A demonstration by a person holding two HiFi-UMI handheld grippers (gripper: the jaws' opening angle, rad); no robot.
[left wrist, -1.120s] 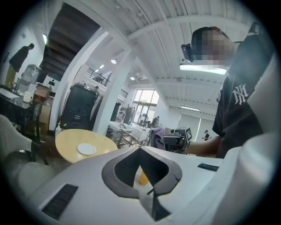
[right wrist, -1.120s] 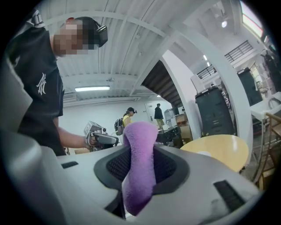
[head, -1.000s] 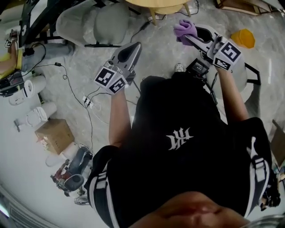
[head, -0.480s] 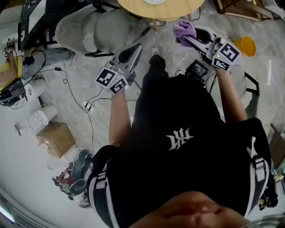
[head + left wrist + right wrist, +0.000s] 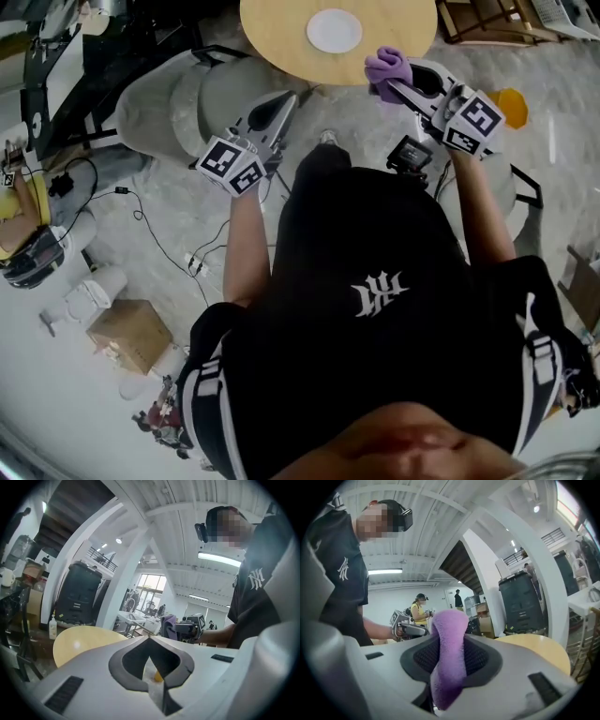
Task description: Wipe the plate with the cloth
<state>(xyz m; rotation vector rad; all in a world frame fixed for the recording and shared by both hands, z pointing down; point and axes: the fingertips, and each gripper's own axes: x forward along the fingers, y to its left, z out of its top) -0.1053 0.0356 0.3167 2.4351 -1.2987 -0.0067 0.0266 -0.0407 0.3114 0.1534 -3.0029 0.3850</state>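
Observation:
A white plate lies on a round wooden table at the top of the head view. My right gripper is shut on a purple cloth, held just short of the table's near right edge. In the right gripper view the cloth stands bunched between the jaws, with the table beyond. My left gripper is shut and holds nothing, level with the table's near left edge. Its closed tips show in the left gripper view, the table ahead.
Grey cushioned seats stand left of the table. A yellow object lies on the floor at right. Cables, a cardboard box and white containers sit on the floor at left. A person in yellow stands far off.
The table has slid further into the head view and the plate now shows on it. Both grippers have come closer to the table's edge. The cloth stays in the right gripper.

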